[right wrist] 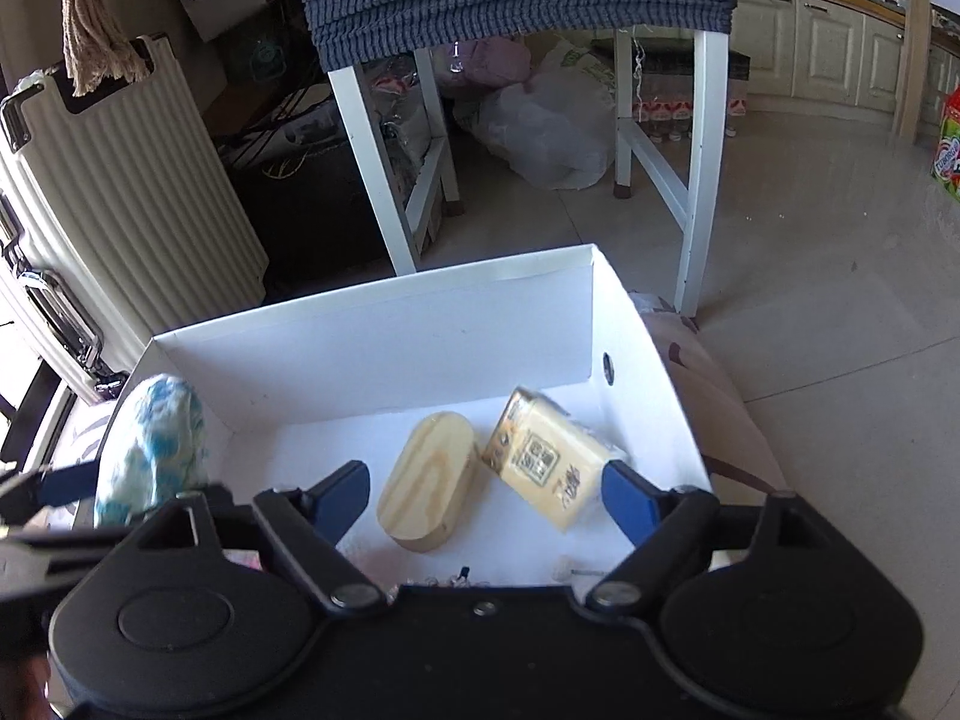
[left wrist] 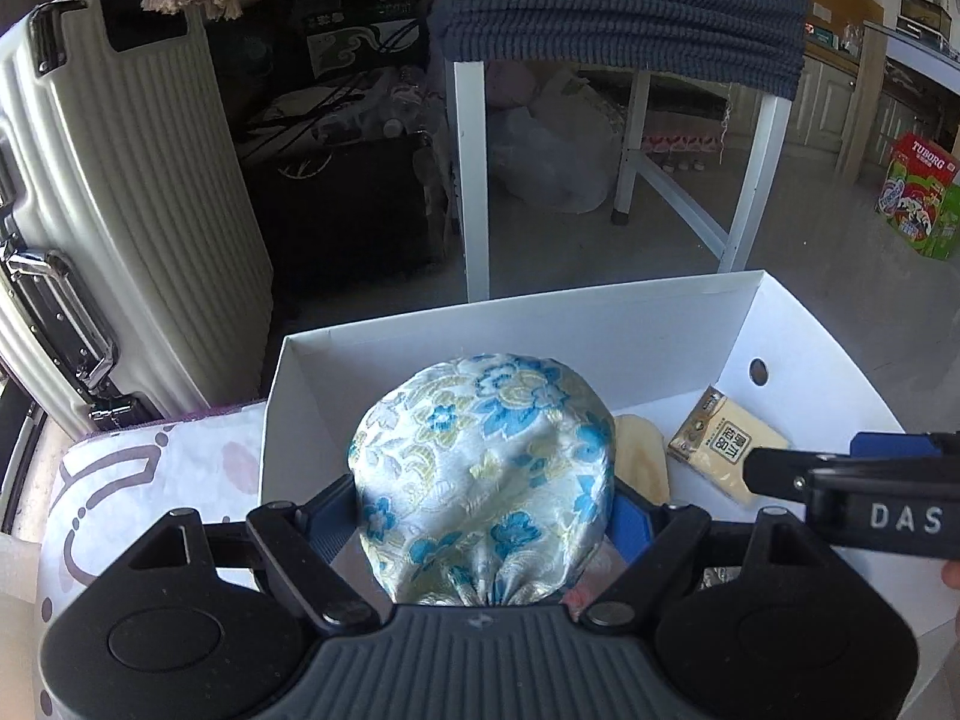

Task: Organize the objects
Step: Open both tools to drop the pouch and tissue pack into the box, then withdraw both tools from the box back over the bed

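Note:
My left gripper (left wrist: 483, 507) is shut on a blue-flowered silk pouch (left wrist: 486, 468) and holds it over the left part of an open white box (left wrist: 540, 315). The pouch also shows at the left of the right wrist view (right wrist: 150, 450). My right gripper (right wrist: 483, 495) is open and empty above the box (right wrist: 372, 324); its body shows at the right of the left wrist view (left wrist: 858, 504). On the box floor lie an oval wooden block (right wrist: 429, 480) and a yellow tissue pack (right wrist: 549, 462), between my right fingers. The tissue pack (left wrist: 723, 441) and the block's edge (left wrist: 645, 456) show right of the pouch.
The box rests on a patterned cushion (left wrist: 138, 480). A cream ribbed suitcase (left wrist: 132, 210) stands at the left. A white-legged table (left wrist: 471, 180) with a dark blue cloth (left wrist: 618, 6) stands behind, plastic bags (left wrist: 546, 162) under it. A Tuborg carton (left wrist: 921, 195) is on the floor far right.

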{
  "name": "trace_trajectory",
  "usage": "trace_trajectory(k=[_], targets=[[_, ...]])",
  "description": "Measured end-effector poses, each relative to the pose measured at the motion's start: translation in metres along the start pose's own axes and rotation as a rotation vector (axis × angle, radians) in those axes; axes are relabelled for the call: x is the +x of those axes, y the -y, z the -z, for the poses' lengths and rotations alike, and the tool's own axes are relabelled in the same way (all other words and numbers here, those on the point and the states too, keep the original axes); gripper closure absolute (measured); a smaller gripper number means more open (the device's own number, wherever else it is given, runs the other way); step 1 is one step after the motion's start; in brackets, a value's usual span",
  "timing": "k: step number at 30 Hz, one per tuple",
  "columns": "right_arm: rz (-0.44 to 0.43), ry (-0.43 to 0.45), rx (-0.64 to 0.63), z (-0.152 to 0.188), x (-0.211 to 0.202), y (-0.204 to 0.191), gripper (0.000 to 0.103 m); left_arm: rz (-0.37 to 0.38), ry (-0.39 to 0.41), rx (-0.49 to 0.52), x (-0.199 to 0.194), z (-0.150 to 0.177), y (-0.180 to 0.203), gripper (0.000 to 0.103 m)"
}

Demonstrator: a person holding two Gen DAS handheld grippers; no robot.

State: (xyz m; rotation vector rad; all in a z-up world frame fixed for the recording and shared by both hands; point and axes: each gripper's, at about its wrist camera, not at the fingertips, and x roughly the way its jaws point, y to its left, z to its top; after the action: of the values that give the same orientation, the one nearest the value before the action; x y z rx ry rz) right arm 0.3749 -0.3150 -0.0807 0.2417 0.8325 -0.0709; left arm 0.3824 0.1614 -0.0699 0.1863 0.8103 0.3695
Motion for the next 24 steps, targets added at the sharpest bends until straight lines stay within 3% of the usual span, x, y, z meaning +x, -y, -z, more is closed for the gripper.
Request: trace_trajectory(k=[6, 9, 24], targets=[[-0.019, -0.025, 0.047, 0.001, -0.006, 0.007, 0.023, -0.008, -0.068, 0.020, 0.024, -0.014, -0.004, 0.018], [-0.014, -0.021, 0.049, 0.001, -0.010, 0.009, 0.023, -0.037, -0.080, 0.032, 0.026, -0.015, -0.005, 0.003], [-0.007, -0.018, 0.044, 0.003, -0.024, 0.005, 0.023, -0.041, -0.091, 0.074, 0.003, 0.003, -0.008, 0.003]])
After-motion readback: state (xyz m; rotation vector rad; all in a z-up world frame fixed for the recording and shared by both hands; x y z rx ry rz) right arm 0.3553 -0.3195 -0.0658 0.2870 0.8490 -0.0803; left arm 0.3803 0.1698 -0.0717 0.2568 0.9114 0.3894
